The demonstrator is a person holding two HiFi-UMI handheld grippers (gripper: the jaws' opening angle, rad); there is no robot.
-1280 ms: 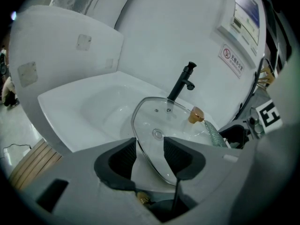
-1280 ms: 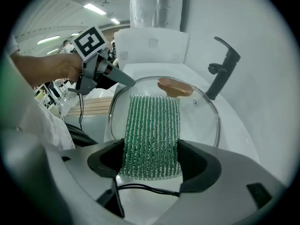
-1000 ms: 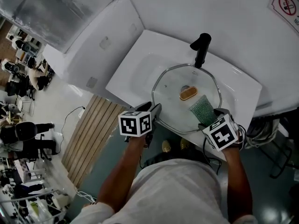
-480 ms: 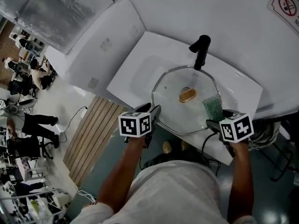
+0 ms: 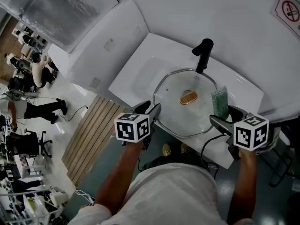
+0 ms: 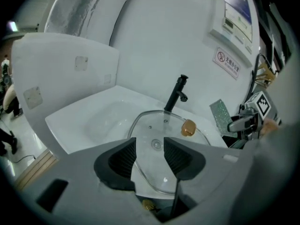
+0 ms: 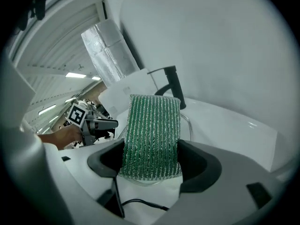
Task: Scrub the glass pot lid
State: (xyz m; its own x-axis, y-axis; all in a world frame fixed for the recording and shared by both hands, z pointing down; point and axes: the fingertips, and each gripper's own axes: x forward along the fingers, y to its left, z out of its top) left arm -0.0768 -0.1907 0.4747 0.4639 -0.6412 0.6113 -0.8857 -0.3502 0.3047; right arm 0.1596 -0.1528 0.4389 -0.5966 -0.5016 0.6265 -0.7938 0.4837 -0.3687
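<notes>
The left tool (image 5: 153, 112) pinches the near rim of the clear, rounded glass pot lid (image 5: 172, 108) over the white sink (image 5: 140, 75), while beside it the right tool (image 7: 152, 162) clamps a ribbed green scouring pad (image 5: 219, 102).

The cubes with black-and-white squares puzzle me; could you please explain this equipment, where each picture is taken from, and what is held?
No robot here: a person holds a two-jaw gripper in each hand; the cubes are part of them. The head view looks down from the person's head; each gripper view looks along that gripper's jaws. A glass lid with a brown knob sits over a white sink, by a black tap. The left gripper has the lid's edge between its jaws; whether it pinches is unclear. The right gripper is shut on a green scrubbing pad.
</notes>
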